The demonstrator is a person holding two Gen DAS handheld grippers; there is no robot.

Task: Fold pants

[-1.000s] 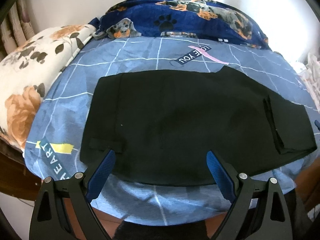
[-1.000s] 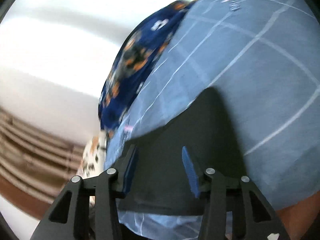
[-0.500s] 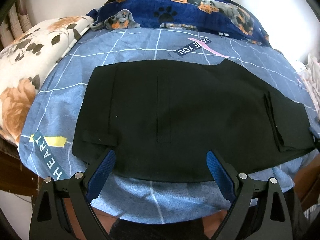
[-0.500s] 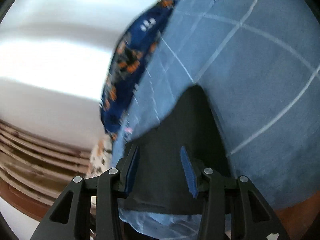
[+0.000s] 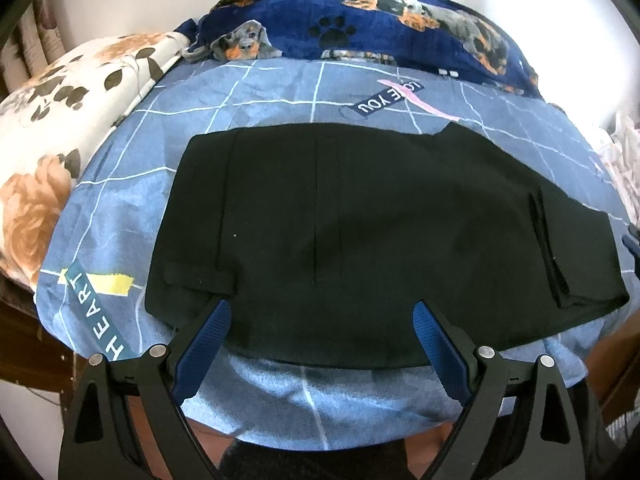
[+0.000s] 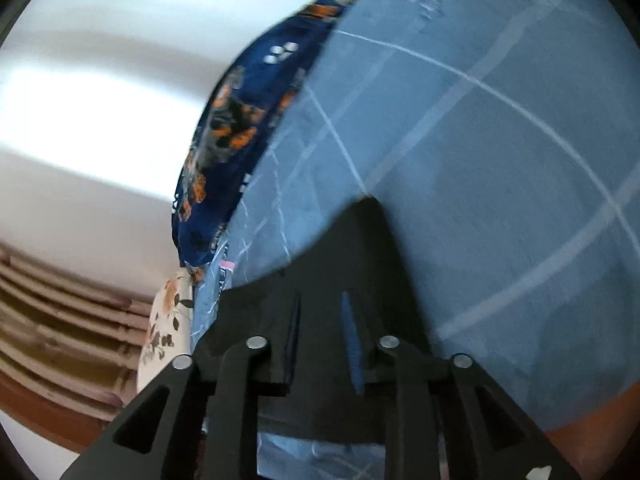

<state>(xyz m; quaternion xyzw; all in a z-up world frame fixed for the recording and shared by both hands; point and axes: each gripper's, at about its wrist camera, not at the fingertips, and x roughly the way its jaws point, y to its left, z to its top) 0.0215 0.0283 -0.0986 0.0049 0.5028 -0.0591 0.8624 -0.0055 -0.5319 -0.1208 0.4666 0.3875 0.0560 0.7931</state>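
Black pants (image 5: 360, 232), one pair, left hand-held gripper (image 5: 320, 320) spread wide, right hand-held gripper (image 6: 320, 320) narrowing around pants edge

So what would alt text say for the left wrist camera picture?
Black pants lie flat on a blue grid-patterned bedsheet, with the left gripper held wide open over their near edge, gripping nothing. Behind them lie a navy dog-print blanket and a floral pillow.

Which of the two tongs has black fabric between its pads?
The right tongs: their narrow jaws, just closing, straddle an end of the black pants. The left tongs stand wide open with nothing gripped.
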